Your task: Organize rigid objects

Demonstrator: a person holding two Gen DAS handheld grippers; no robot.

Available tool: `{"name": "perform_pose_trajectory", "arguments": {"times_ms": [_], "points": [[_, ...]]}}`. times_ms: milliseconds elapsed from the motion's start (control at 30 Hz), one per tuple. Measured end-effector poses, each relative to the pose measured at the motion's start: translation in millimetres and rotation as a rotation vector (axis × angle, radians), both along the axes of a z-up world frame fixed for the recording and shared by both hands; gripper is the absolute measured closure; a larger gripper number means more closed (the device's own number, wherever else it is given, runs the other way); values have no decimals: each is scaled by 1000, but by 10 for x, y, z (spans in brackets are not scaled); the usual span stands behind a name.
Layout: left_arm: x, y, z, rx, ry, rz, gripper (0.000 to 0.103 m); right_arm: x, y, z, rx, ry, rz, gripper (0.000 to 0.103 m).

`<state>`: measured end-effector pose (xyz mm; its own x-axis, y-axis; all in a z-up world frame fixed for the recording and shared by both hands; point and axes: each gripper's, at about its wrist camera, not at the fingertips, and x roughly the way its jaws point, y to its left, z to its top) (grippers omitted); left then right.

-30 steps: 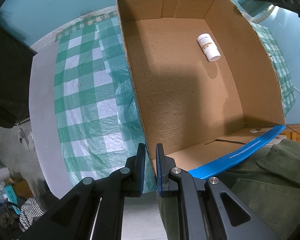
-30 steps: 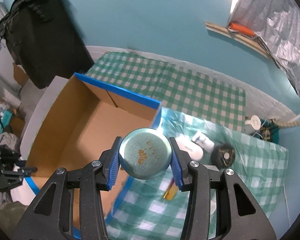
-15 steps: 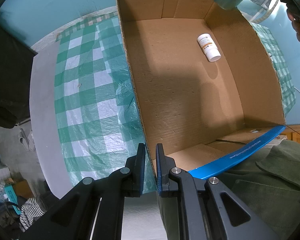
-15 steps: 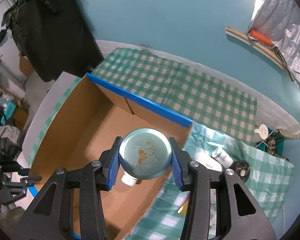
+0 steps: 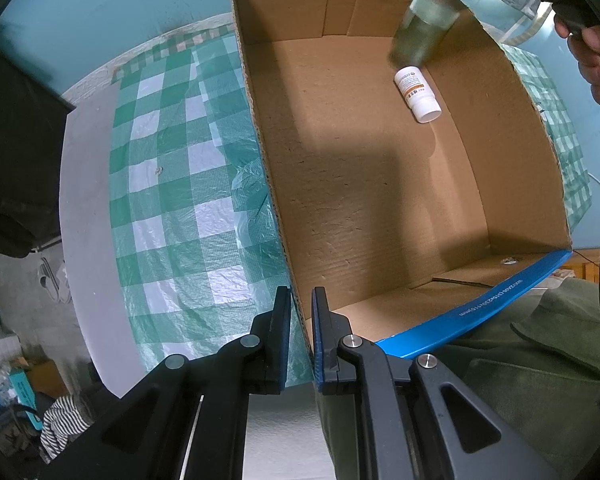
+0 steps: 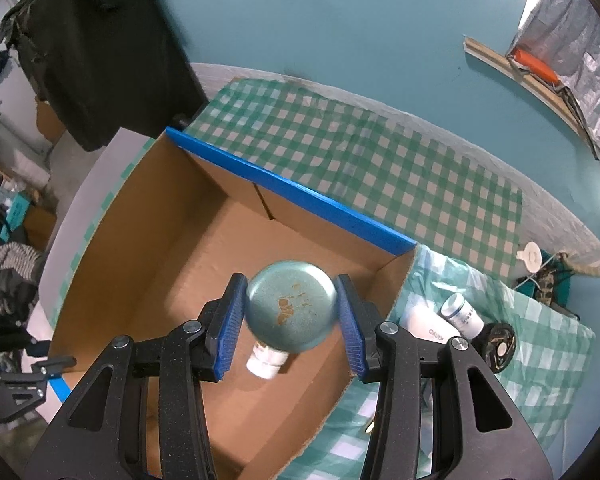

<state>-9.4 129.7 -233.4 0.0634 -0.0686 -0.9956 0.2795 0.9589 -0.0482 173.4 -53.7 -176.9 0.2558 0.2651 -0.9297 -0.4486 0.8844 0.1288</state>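
Right gripper (image 6: 291,322) now over the box (image 6: 292,196), was out over the cloth a second ago; jar (image 6: 291,306) came with it.

Jaws part-open and clamped on the teal jar's sides, lid facing my camera. I've got the jar hanging inside the box mouth, right above the white bottle (image 5: 417,94), which lies on its side on the box floor, the only thing in there. Left gripper (image 5: 301,336) hasn't budged, pinched shut on the near box wall, steadying it. Risk as I see it: let go from here and the jar lands on the bottle, rolls or knocks it. More bottles (image 6: 462,314) and a dark disc (image 6: 498,346) wait on the cloth (image 6: 380,152) outside.
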Motion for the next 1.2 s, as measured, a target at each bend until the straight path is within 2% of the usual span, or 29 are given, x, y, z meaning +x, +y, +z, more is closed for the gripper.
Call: {"name": "perform_pose_trajectory", "arguments": {"times_ms": [400, 633, 1000, 1200], "points": [[14, 3, -11, 4, 6, -7, 93, -13, -89, 83, 16, -4, -25, 58], [17, 5, -16, 4, 5, -8, 93, -55, -136, 156, 11, -20, -52, 49], [17, 2, -20, 4, 6, -7, 93, -148, -305, 311, 5, -39, -83, 48], [13, 11, -34, 5, 6, -12, 93, -223, -436, 343, -21, -43, -96, 43]]}}
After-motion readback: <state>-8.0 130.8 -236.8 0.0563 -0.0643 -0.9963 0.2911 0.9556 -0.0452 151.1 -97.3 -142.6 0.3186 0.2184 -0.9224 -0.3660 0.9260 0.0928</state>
